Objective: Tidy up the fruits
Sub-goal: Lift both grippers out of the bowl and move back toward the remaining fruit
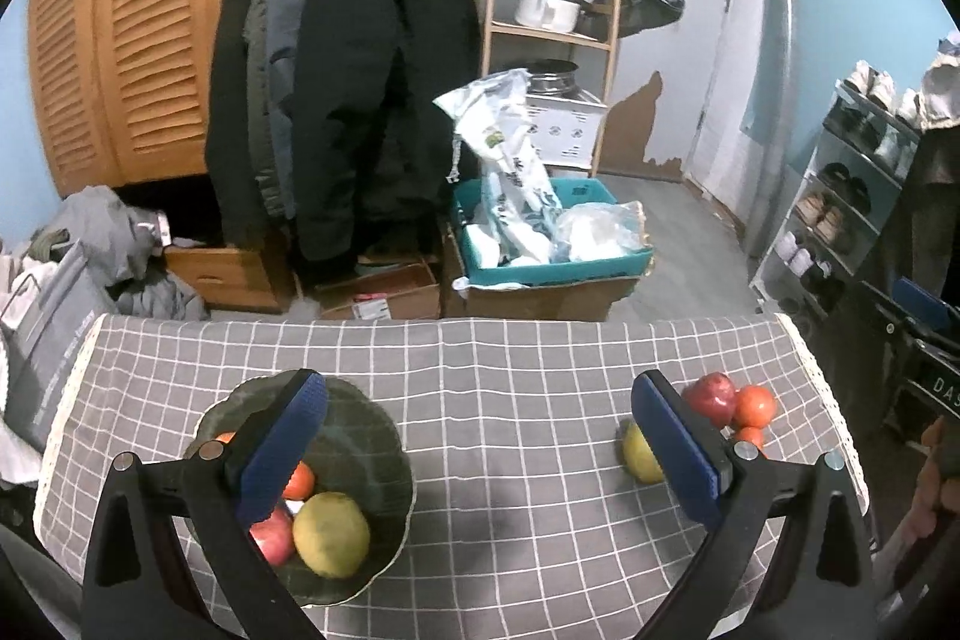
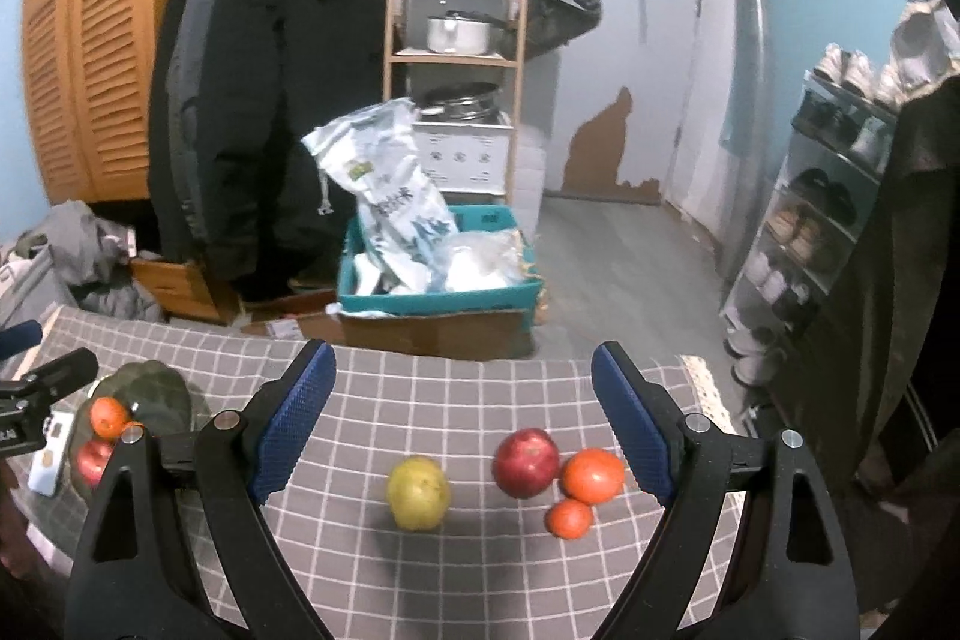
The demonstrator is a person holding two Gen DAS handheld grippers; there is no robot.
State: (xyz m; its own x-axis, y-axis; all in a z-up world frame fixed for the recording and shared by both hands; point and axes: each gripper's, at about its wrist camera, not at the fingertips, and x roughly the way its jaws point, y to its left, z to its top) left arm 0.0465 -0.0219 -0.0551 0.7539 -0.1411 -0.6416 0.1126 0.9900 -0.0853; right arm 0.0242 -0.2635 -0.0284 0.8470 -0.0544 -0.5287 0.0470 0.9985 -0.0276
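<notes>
Spread over the counter (image 2: 480, 568), a grey checked cloth with a lace edge, giving the round fruit a soft, non-rolling bed. At the left end, a dark green scalloped bowl (image 1: 360, 436), evidently the collecting place, already holding a yellow-green pear (image 1: 331, 533), a red apple (image 1: 273, 541) and at least one orange fruit (image 1: 300, 481), with another orange sliver peeking behind the finger. Toward the right end, well apart from the bowl, four loose fruits still waiting on the cloth: a second pear (image 2: 417, 492), dull yellow-green and faintly blotched, standing alone; a glossy dark-red apple (image 2: 525, 462) touching a larger orange-red fruit (image 2: 593, 475), probably a tomato or persimmon; and a small tangerine (image 2: 569, 518) tucked just in front of that pair. Above the bowl, the left gripper (image 1: 480, 451), spread about as wide as it goes and empty, probably just rid of a fruit. Over the loose group, the right gripper (image 2: 462, 427), also wide apart with nothing between its blue ribbed pads (image 2: 294, 424), aimed downward at the cloth, likely lining up on the lone pear or the apple, the clearest pick being the pear since nothing crowds it.
</notes>
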